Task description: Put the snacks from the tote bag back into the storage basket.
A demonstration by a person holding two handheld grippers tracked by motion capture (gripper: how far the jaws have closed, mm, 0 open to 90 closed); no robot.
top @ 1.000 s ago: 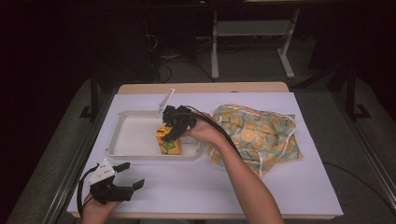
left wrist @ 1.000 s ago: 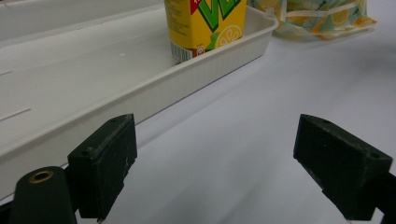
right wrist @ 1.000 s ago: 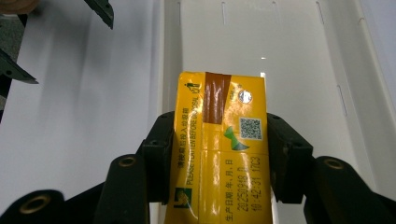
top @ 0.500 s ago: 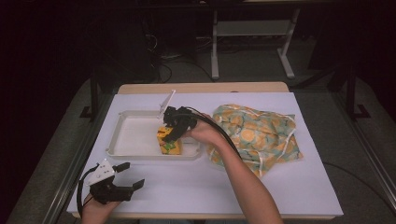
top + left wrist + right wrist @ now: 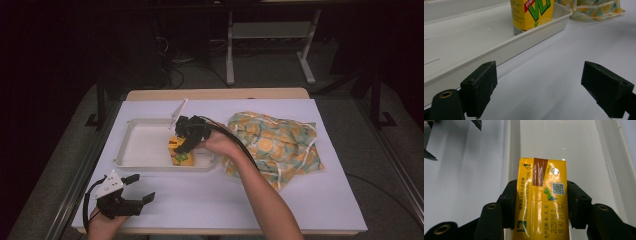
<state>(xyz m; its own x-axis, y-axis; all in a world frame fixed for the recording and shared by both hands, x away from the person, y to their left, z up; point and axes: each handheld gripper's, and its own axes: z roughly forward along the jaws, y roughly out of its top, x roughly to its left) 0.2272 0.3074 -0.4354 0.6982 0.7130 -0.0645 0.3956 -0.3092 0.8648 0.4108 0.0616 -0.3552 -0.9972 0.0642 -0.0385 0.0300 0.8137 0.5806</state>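
The right gripper (image 5: pixel 186 144) is clamped on a yellow cardboard juice carton (image 5: pixel 541 202), pads pressed to its narrow sides so it stands upright in the near right corner of the shallow white plastic tray (image 5: pixel 135 142) (seemingly being set down there). The left gripper (image 5: pixel 544 92) rests at the table's near edge with jaws spread and nothing between them, clear of the work, while the orange-patterned cloth bag (image 5: pixel 277 145) lies just right of the tray.

High overhead; two close tongs-mounted views sharing the tray (image 5: pixel 142 145).

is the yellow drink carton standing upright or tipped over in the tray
Upright. The yellow drink carton stands on its base inside the white tray, near the front wall, and the right tongs clamp its sides from above.
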